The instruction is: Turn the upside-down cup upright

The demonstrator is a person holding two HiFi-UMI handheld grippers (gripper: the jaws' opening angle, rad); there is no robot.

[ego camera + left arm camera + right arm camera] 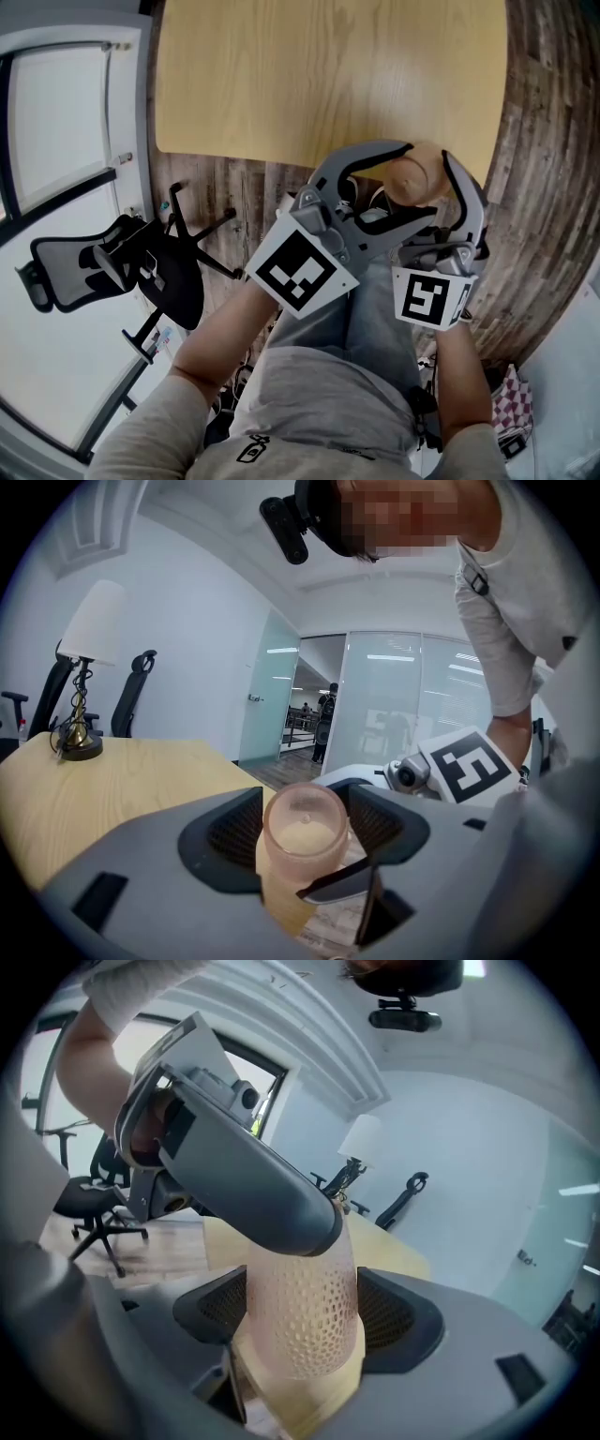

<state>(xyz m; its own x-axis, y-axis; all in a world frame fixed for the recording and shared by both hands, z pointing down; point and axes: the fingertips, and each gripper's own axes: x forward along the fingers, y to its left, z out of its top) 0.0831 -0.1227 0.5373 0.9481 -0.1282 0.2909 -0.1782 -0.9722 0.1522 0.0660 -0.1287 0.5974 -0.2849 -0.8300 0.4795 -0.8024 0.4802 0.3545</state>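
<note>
A peach-coloured cup [417, 176] with a honeycomb-textured wall is held in the air just off the near edge of the wooden table [328, 75]. In the left gripper view its closed end [305, 822] faces the camera, and my left gripper [305, 832] is shut on it with both pads against its sides. In the right gripper view the cup's textured wall [305, 1335] fills the gap of my right gripper [302, 1321], which is also shut on it. A finger of the left gripper [244, 1180] lies across the cup's far end there and hides it.
A black office chair [122, 262] stands on the wood floor to the left of the person's legs. A desk lamp [84, 667] stands on the far part of the table. Glass walls lie beyond it.
</note>
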